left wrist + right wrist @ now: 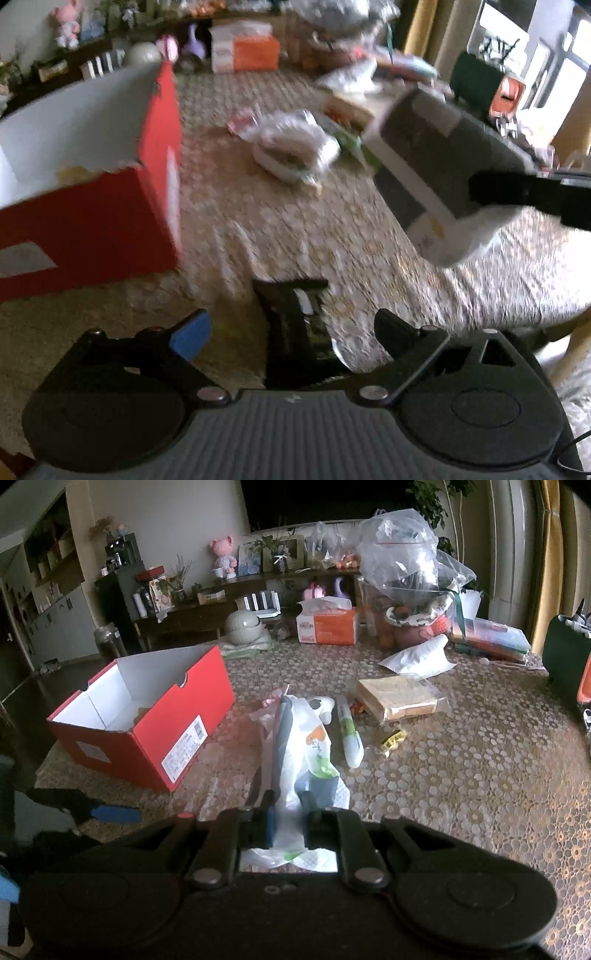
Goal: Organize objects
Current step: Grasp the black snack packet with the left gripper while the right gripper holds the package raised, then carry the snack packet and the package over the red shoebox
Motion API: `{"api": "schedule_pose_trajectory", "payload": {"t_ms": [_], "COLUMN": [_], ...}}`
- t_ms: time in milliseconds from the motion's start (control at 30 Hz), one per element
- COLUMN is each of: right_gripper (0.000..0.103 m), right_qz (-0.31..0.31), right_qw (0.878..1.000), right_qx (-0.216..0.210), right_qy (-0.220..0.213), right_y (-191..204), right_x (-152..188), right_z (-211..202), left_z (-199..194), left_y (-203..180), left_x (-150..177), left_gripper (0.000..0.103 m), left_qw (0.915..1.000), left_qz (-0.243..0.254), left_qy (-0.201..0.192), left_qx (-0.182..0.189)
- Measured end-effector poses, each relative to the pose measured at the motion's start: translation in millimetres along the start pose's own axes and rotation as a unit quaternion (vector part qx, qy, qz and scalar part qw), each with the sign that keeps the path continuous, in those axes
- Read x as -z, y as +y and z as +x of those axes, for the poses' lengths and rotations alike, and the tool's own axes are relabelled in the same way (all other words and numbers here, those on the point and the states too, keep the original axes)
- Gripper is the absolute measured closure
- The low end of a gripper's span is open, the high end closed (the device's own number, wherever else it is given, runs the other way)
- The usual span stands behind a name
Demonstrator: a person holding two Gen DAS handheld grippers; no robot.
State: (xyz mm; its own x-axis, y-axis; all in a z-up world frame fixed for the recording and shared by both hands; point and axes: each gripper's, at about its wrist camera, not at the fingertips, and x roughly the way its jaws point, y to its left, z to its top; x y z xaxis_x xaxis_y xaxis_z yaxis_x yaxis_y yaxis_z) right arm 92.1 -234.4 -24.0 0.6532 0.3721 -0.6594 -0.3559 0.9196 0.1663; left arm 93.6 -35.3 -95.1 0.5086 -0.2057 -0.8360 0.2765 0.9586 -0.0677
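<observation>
Holding a white bag clamped, the right tongs point its long axis toward the far counter. The red box lies left, nearer the wide-apart, empty left tongs.

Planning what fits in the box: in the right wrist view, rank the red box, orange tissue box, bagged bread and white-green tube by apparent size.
1. red box
2. bagged bread and orange tissue box: alike; the tissue box is farther away, so unranked
3. white-green tube
</observation>
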Motion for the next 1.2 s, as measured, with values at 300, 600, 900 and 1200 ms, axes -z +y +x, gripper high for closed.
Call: {"api": "schedule_pose_trajectory", "payload": {"t_ms": [300, 600, 900, 1200], "right_gripper": [0.09, 0.09, 0.09, 0.09], "right_qz": [0.008, 0.012, 0.001, -0.028], "right_qw": [1.0, 1.0, 1.0, 0.999], "right_qx": [-0.003, -0.006, -0.008, -0.035], "right_qy": [0.003, 0.005, 0.007, 0.001], "right_y": [-7.5, -11.2, -7.8, 19.9], "right_x": [4.1, 6.2, 1.0, -29.5], "right_z": [0.6, 4.3, 5.3, 0.9], "left_z": [21.8, 14.5, -13.8, -52.1], "left_y": [-2.5, -7.6, 2.2, 27.0], "left_x": [-0.3, -4.5, -22.1, -46.9], "left_gripper": [0.028, 0.068, 0.069, 0.069], "left_qw": [0.9992, 0.9988, 0.9992, 0.9968], "left_qz": [-0.02, 0.015, -0.011, -0.042], "left_qy": [0.032, 0.011, -0.023, -0.063], "left_qx": [-0.014, -0.046, -0.031, -0.026]}}
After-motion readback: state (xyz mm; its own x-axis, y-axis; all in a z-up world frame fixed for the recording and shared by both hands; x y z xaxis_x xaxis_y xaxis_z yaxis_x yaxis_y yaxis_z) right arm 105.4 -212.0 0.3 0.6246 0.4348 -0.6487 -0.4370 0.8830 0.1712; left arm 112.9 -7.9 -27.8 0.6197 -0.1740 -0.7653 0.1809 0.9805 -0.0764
